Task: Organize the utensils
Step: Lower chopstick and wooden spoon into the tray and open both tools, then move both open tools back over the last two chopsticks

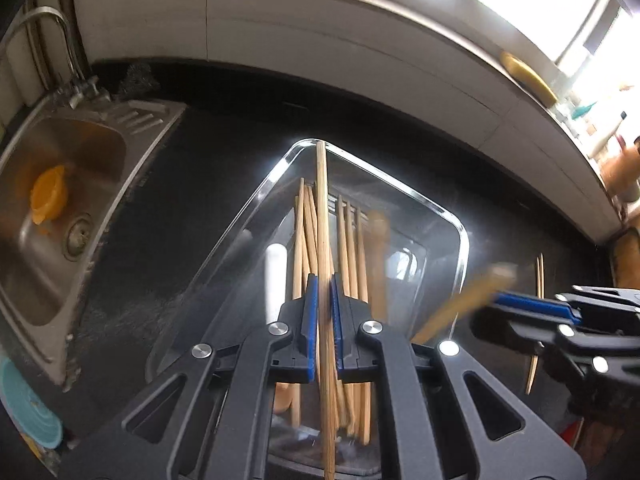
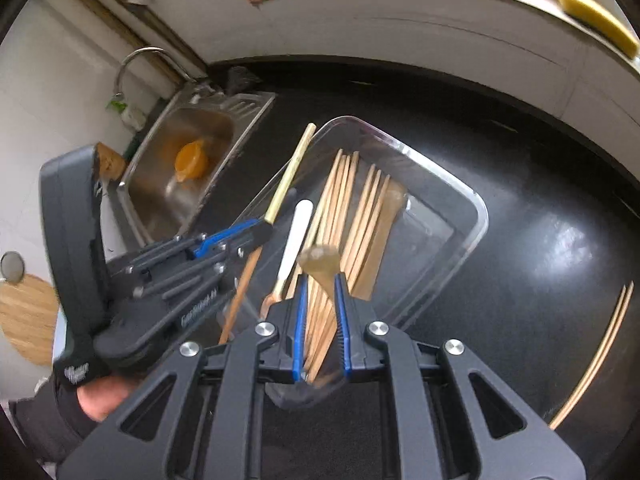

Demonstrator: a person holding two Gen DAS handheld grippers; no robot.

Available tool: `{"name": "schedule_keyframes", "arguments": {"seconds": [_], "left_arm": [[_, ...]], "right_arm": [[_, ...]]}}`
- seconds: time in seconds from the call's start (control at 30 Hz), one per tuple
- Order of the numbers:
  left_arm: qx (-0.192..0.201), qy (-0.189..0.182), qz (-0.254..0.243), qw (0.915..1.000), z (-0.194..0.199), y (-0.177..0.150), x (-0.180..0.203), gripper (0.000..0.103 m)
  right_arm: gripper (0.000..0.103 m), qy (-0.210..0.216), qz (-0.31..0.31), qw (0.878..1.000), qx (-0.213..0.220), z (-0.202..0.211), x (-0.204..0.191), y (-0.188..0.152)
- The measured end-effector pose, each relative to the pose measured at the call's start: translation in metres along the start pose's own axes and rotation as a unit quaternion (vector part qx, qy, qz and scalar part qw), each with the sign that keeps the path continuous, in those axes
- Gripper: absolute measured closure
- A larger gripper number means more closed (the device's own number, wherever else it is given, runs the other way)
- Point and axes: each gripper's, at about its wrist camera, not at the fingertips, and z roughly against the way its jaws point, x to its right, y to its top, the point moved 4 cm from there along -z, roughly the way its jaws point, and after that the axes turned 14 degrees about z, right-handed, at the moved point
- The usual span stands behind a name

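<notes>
A clear glass tray point(image 1: 434, 205) point(image 2: 442, 170) on the black counter holds several wooden chopsticks point(image 1: 352, 248) point(image 2: 362, 216), a white-handled utensil point(image 1: 275, 272) point(image 2: 298, 226) and a flat wooden spoon point(image 2: 386, 228). My left gripper point(image 1: 324, 285) point(image 2: 265, 227) is shut on a long chopstick point(image 1: 322, 208) point(image 2: 291, 172) that points over the tray's far rim. My right gripper point(image 2: 320, 280) point(image 1: 495, 301) is shut on a blurred flat wooden utensil point(image 2: 320, 261) point(image 1: 460, 304), above the tray's near right side.
Loose chopsticks point(image 1: 539, 280) point(image 2: 600, 356) lie on the counter right of the tray. A steel sink point(image 1: 96, 148) point(image 2: 216, 128) with an orange object point(image 1: 49, 194) point(image 2: 191, 162) and a faucet is to the left. A white wall runs behind.
</notes>
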Motion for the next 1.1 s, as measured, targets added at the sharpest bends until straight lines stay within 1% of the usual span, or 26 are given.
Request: {"name": "schedule_keyframes", "arguments": {"seconds": [0.07,0.1,0.13,0.17,0.2,0.23,0.27,0.33,0.4,0.47,0.53,0.63,0.73,0.83,0.87,0.93,1.0,1.1], "left_arm": [[-0.008,0.005,0.002,1.0,-0.014,0.006,-0.003,0.096],[-0.01,0.01,0.002,0.9999,-0.017,0.008,-0.004,0.095],[-0.01,0.012,0.003,0.9999,-0.019,0.01,-0.006,0.087],[-0.007,0.011,0.007,0.9999,-0.018,0.012,-0.008,0.076],[0.002,0.007,0.013,0.9999,-0.015,0.014,-0.011,0.036],[0.013,0.009,0.017,0.9997,-0.01,0.015,-0.014,0.011],[0.034,0.01,0.02,0.9992,-0.001,0.016,-0.016,0.011],[0.045,0.011,0.013,0.9988,0.008,0.016,-0.018,0.01],[0.044,0.021,0.015,0.9987,0.012,0.013,-0.022,0.009],[0.042,0.021,0.02,0.9987,0.014,0.01,-0.025,0.006],[0.04,0.033,0.021,0.9984,0.016,0.006,-0.029,0.006],[0.039,0.04,0.028,0.9981,0.02,0.003,-0.032,0.006],[0.046,0.044,0.03,0.9975,0.03,-0.001,-0.032,0.006],[0.055,0.042,0.025,0.9973,0.041,-0.007,-0.02,0.006],[0.055,0.04,0.021,0.9975,0.044,-0.011,-0.015,0.006],[0.057,0.032,0.01,0.9978,0.049,-0.02,0.0,0.006],[0.06,0.026,-0.004,0.9979,0.052,-0.031,0.019,0.006],[0.057,0.007,-0.033,0.9978,0.052,-0.052,0.059,0.006]], "right_arm": [[0.084,0.0,-0.008,1.0,-0.016,-0.016,0.01,0.014],[0.067,-0.009,-0.015,1.0,-0.016,-0.019,0.015,0.019],[0.036,-0.009,-0.026,1.0,-0.006,-0.018,0.022,0.024],[0.026,-0.013,-0.036,0.999,0.006,-0.013,0.028,0.027],[0.023,-0.02,-0.041,0.999,0.016,-0.007,0.032,0.029],[0.023,-0.021,-0.045,0.998,0.032,0.003,0.038,0.03],[0.023,-0.021,-0.047,0.998,0.037,0.008,0.041,0.031],[0.023,-0.024,-0.048,0.997,0.049,0.021,0.046,0.03],[0.023,-0.028,-0.05,0.997,0.054,0.028,0.049,0.025],[0.023,-0.024,-0.051,0.997,0.057,0.031,0.049,0.02],[0.021,-0.025,-0.054,0.996,0.06,0.032,0.049,0.014],[0.016,-0.032,-0.054,0.996,0.065,0.033,0.045,0.007],[0.016,-0.041,-0.052,0.995,0.069,0.038,0.044,-0.002],[0.014,-0.066,-0.052,0.993,0.082,0.052,0.046,-0.02],[0.013,-0.085,-0.053,0.991,0.09,0.062,0.051,-0.029],[0.012,-0.107,-0.058,0.988,0.099,0.074,0.059,-0.044],[0.012,-0.135,-0.075,0.982,0.108,0.092,0.074,-0.068],[0.012,-0.174,-0.101,0.972,0.119,0.118,0.099,-0.11]]}}
